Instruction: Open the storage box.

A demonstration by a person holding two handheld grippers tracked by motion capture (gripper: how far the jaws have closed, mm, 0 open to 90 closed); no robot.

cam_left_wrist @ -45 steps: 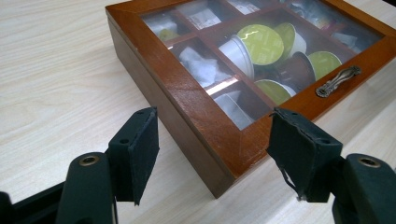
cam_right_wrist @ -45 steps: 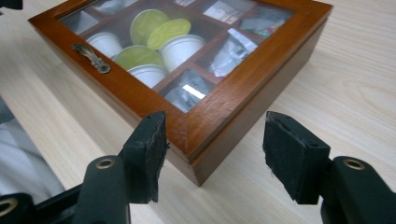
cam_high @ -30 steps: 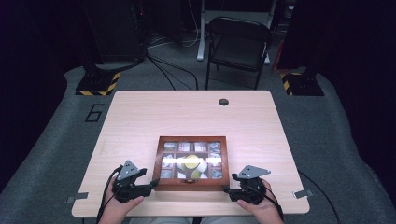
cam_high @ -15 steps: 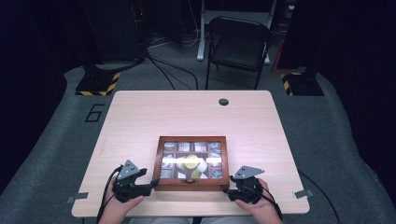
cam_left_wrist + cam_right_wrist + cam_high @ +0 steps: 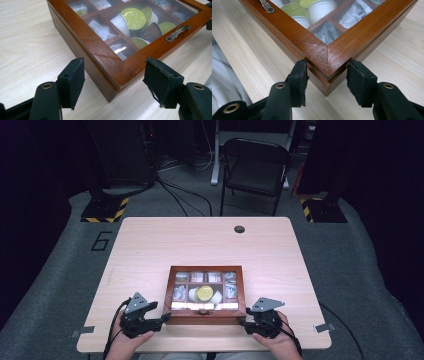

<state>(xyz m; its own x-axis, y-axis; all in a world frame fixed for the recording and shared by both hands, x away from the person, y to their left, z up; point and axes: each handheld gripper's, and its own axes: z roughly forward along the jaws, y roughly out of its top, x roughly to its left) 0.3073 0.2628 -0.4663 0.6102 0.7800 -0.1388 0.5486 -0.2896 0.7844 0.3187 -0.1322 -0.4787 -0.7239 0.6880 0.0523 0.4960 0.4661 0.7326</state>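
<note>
Right hand-held gripper jaws, just closing, pinch near corner of wooden capsule box, steadying it; left hand-held gripper spread, straddling opposite near corner, not gripping.

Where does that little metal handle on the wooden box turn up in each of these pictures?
High view: the metal handle sits mid-way along the near edge of the wooden box.
Left gripper view: the handle is upper right, on the lid's frame.
Right gripper view: the handle is at the top left edge.
Shared landmark: the yellow-green capsule lid under the glass.
</note>
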